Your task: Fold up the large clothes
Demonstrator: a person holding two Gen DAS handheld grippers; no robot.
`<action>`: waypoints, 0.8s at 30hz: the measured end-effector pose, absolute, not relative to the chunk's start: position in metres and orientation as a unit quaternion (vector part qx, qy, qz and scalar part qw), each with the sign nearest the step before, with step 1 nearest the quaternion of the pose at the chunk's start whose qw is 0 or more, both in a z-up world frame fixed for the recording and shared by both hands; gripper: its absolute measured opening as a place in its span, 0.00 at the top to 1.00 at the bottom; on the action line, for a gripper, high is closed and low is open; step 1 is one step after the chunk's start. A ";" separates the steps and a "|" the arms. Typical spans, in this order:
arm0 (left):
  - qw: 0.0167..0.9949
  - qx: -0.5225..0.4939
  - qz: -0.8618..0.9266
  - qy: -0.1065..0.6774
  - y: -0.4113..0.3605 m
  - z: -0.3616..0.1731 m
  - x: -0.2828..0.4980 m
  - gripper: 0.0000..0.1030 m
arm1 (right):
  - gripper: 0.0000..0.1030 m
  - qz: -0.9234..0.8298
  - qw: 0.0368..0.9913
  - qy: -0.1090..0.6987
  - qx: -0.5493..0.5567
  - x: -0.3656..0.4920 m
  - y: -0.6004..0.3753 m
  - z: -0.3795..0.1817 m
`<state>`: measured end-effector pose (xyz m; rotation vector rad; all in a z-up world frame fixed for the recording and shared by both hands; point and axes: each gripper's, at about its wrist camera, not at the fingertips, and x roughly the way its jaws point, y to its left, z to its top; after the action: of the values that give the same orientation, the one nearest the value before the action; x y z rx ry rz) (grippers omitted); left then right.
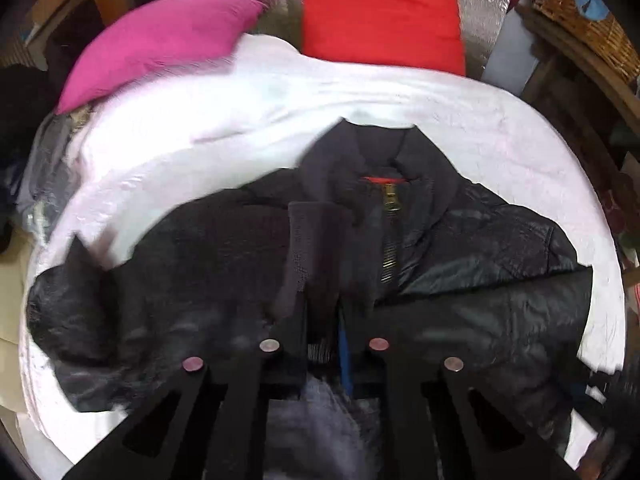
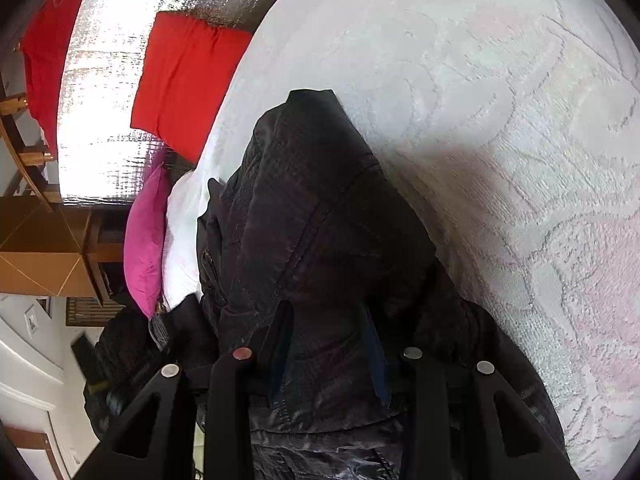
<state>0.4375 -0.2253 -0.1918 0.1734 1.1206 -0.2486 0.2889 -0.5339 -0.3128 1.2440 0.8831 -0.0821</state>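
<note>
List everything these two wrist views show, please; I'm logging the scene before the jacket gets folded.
jacket: one, black, zipped, lying on the bedspread, with both grippers closed on its fabric
bedspread: one, white with a faint pattern, under the jacket
pink cushion: one, magenta, at the bedspread's far left edge
red cushion: one, red, propped against the silver sheet
silver sheet: one, reflective, behind the cushions
wicker basket: one, brown, far right
left gripper: one, black, shut on a ribbed jacket cuff
right gripper: one, black, shut on a jacket fold
</note>
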 end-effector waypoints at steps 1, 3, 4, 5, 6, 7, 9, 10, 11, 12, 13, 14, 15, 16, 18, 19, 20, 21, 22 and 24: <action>0.838 0.075 -0.119 0.527 -0.209 -0.183 0.431 0.87 | 0.62 -0.039 0.723 0.399 0.563 0.288 -0.533 -0.313; 0.837 0.055 -0.128 0.529 -0.180 -0.176 0.420 0.87 | 0.62 -0.040 0.725 0.398 0.562 0.287 -0.533 -0.312; 0.836 0.049 -0.135 0.530 -0.163 -0.173 0.412 0.87 | 0.62 -0.041 0.726 0.398 0.560 0.287 -0.532 -0.312; 0.835 0.049 -0.138 0.530 -0.148 -0.174 0.403 0.87 | 0.62 -0.041 0.727 0.398 0.559 0.286 -0.533 -0.312; 0.834 0.051 -0.140 0.531 -0.141 -0.180 0.402 0.87 | 0.62 -0.042 0.728 0.398 0.558 0.285 -0.533 -0.312; 0.829 0.052 -0.147 0.537 -0.125 -0.183 0.390 0.86 | 0.62 -0.042 0.727 0.397 0.558 0.285 -0.533 -0.312; 0.817 0.042 -0.158 0.553 -0.100 -0.192 0.372 0.76 | 0.62 -0.042 0.725 0.397 0.562 0.284 -0.533 -0.313; 0.811 0.033 -0.158 0.562 -0.086 -0.198 0.362 0.70 | 0.62 -0.042 0.724 0.396 0.563 0.284 -0.534 -0.313; 0.808 0.022 -0.155 0.568 -0.073 -0.203 0.356 0.51 | 0.62 -0.043 0.724 0.396 0.563 0.285 -0.534 -0.313; 0.807 0.006 -0.152 0.570 -0.059 -0.206 0.351 0.34 | 0.62 -0.045 0.725 0.397 0.561 0.285 -0.533 -0.313; 0.808 -0.012 -0.146 0.571 -0.045 -0.210 0.346 0.31 | 0.62 -0.045 0.726 0.398 0.558 0.286 -0.533 -0.313; 0.808 -0.028 -0.144 0.571 -0.034 -0.212 0.344 0.30 | 0.62 -0.047 0.728 0.399 0.556 0.286 -0.532 -0.312; 0.806 -0.045 -0.143 0.573 -0.026 -0.215 0.344 0.30 | 0.62 -0.047 0.729 0.399 0.555 0.287 -0.532 -0.312; 0.801 -0.069 -0.145 0.577 -0.018 -0.218 0.345 0.30 | 0.62 -0.048 0.729 0.399 0.554 0.287 -0.532 -0.312; 0.789 -0.113 -0.148 0.586 -0.009 -0.224 0.350 0.30 | 0.62 -0.047 0.729 0.398 0.555 0.287 -0.532 -0.312; 0.785 -0.126 -0.150 0.587 -0.008 -0.226 0.352 0.30 | 0.62 -0.046 0.728 0.398 0.556 0.287 -0.532 -0.312; 0.784 -0.133 -0.152 0.587 -0.009 -0.228 0.354 0.30 | 0.62 -0.045 0.728 0.399 0.556 0.287 -0.532 -0.311; 0.784 -0.133 -0.154 0.587 -0.015 -0.232 0.358 0.30 | 0.62 -0.043 0.728 0.400 0.555 0.287 -0.532 -0.311; 0.784 -0.130 -0.154 0.587 -0.020 -0.233 0.361 0.30 | 0.62 -0.039 0.730 0.401 0.553 0.287 -0.533 -0.309; 0.788 -0.120 -0.154 0.584 -0.038 -0.239 0.367 0.30 | 0.61 -0.008 0.736 0.388 0.554 0.287 -0.535 -0.300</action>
<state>0.3673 -0.0383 -0.2394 -0.2594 1.2575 -0.3321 0.2869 -0.5349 -0.2998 1.2175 0.8529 -0.0184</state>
